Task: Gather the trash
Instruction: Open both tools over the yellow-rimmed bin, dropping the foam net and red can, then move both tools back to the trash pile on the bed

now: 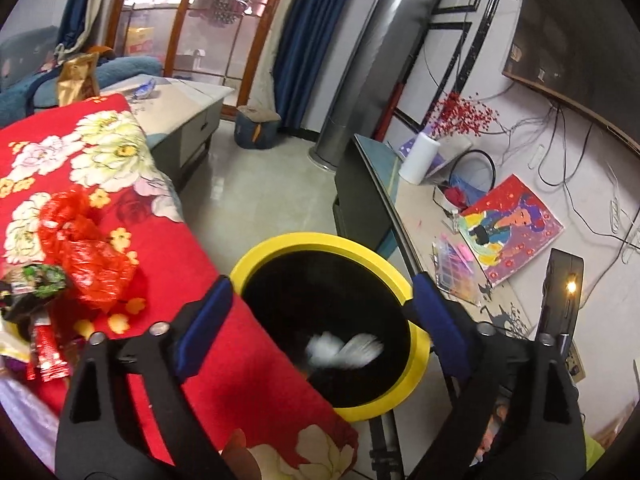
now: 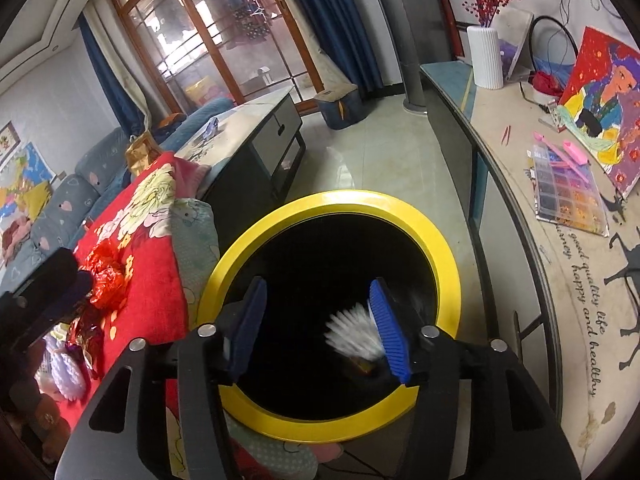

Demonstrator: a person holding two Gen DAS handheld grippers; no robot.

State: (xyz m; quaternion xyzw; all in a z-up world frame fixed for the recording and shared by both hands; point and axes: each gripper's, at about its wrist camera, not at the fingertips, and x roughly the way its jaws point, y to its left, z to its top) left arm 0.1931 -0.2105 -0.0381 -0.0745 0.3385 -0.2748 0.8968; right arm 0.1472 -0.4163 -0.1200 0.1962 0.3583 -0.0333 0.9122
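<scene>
A black bin with a yellow rim (image 1: 280, 246) (image 2: 440, 240) stands on the floor beside a red flowered cloth (image 1: 92, 184) (image 2: 148, 264). A white blurred piece of trash (image 1: 344, 350) (image 2: 354, 334) is inside the bin's mouth. My left gripper (image 1: 320, 320) is open and empty above the bin's near edge. My right gripper (image 2: 320, 328) is open over the bin, with the white piece just beside its right finger. A crumpled red plastic bag (image 1: 86, 252) (image 2: 108, 276) and several wrappers (image 1: 40, 320) (image 2: 80, 336) lie on the cloth.
A grey coffee table (image 1: 188, 108) (image 2: 256, 132) stands beyond the cloth. A long counter (image 1: 420, 216) (image 2: 560, 240) at the right holds a white vase (image 2: 486, 58), a bead box (image 2: 568, 192) and a painting (image 1: 512, 228). Tiled floor (image 2: 368, 160) lies between them.
</scene>
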